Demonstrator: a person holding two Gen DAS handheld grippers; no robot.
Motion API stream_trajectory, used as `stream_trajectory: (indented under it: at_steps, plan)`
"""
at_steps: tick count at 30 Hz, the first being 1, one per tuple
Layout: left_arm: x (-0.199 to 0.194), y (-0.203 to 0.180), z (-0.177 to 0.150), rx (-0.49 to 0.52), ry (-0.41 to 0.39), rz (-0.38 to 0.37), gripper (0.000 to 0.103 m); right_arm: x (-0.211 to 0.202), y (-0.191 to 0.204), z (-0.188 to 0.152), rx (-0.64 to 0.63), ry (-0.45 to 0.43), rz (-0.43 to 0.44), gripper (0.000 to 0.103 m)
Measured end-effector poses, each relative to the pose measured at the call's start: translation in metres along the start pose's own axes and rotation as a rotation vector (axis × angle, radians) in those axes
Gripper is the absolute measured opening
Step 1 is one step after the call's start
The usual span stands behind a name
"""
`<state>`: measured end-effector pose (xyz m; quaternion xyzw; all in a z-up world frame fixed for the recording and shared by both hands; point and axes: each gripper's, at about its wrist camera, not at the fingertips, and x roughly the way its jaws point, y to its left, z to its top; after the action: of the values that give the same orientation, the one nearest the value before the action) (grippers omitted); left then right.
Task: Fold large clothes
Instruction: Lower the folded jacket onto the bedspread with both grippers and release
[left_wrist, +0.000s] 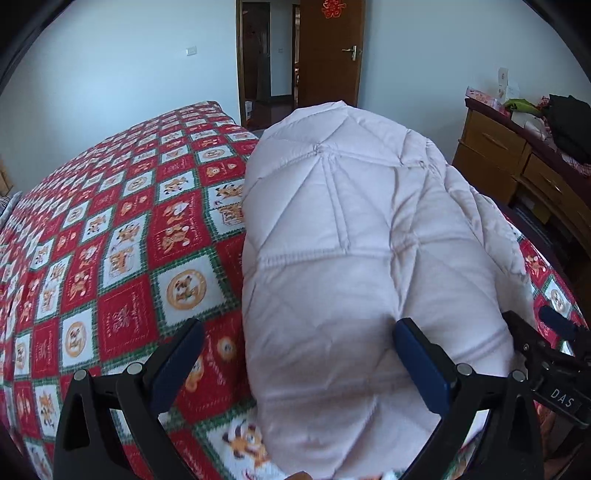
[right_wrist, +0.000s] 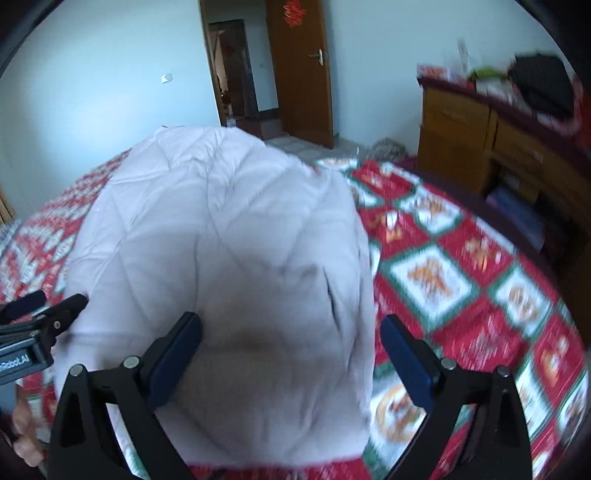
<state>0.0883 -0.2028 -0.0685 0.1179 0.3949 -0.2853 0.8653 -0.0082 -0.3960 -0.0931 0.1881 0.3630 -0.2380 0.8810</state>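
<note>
Left wrist view showed the left gripper with its two blue-padded fingers spread wide, holding nothing. A pale pink quilted garment, puffy and folded into a long bundle, lay on the bed and ran from the near edge away toward the far end. The bundle's near end sat between the spread fingers: the right finger lay against the fabric, while the left finger stood over the red, green and white patterned bedspread, just beside the garment's left edge. At the right edge of this view the right gripper appeared beside the bundle's right flank.

In the right wrist view, which was blurred, the right gripper was likewise spread apart and empty. The garment filled the left and middle of the frame; its near end reached between the fingers, with the left finger over the cloth and the right finger over the bedspread past the garment's right edge. The left gripper showed at the far left, near the bundle's side.

A wooden door stood open at the far wall, and a wooden dresser stood to the right of the bed.
</note>
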Motion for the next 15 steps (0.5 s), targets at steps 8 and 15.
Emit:
stream_trajectory:
  at_steps: [8, 15]
  plan:
    - [-0.026, -0.006, -0.024, 0.03, 0.01, 0.022, 0.102, -0.019, 0.0, -0.019, -0.01, 0.034, 0.002, 0.099]
    - [-0.042, -0.015, -0.056, 0.041, 0.068, -0.007, 0.102, -0.042, 0.004, -0.041, -0.083, 0.069, -0.007, 0.099]
